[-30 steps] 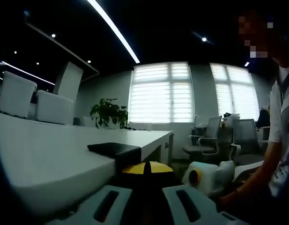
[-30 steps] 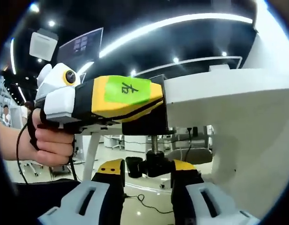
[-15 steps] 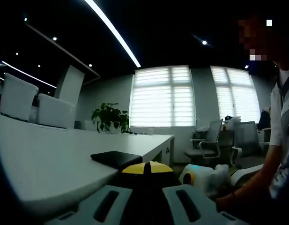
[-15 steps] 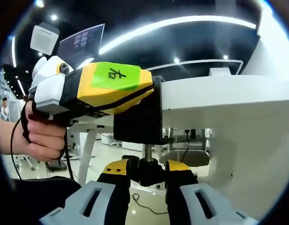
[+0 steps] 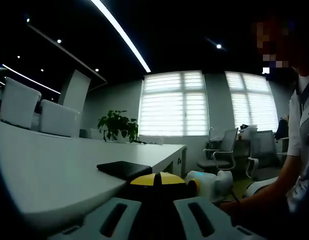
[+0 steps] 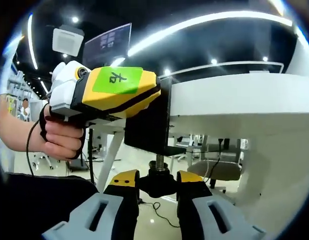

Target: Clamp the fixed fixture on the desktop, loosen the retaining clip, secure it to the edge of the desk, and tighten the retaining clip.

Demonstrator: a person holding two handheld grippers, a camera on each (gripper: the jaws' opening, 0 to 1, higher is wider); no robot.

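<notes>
The black clamp fixture (image 6: 146,125) sits on the edge of the white desk (image 6: 234,100). Its top plate (image 5: 123,169) lies flat on the desk top. My left gripper (image 5: 157,180) is shut on the fixture; in the right gripper view it is the yellow gripper (image 6: 157,97) with a green label, held by a hand (image 6: 61,137). Under the desk edge a threaded screw hangs from the fixture and ends in a black knob (image 6: 157,175). My right gripper (image 6: 158,184) is shut on that knob from below. Its white body (image 5: 209,182) comes in low from the right.
The desk top (image 5: 49,170) stretches away to the left with white chair backs (image 5: 39,110) and a potted plant (image 5: 116,125) behind it. Office chairs (image 5: 219,150) stand by the windows. A person's arm (image 5: 274,195) is at the right. A cable lies on the floor (image 6: 162,210).
My right gripper's jaws have drawn in and shut on the knob under the desk edge. The left gripper has stayed on the fixture.
</notes>
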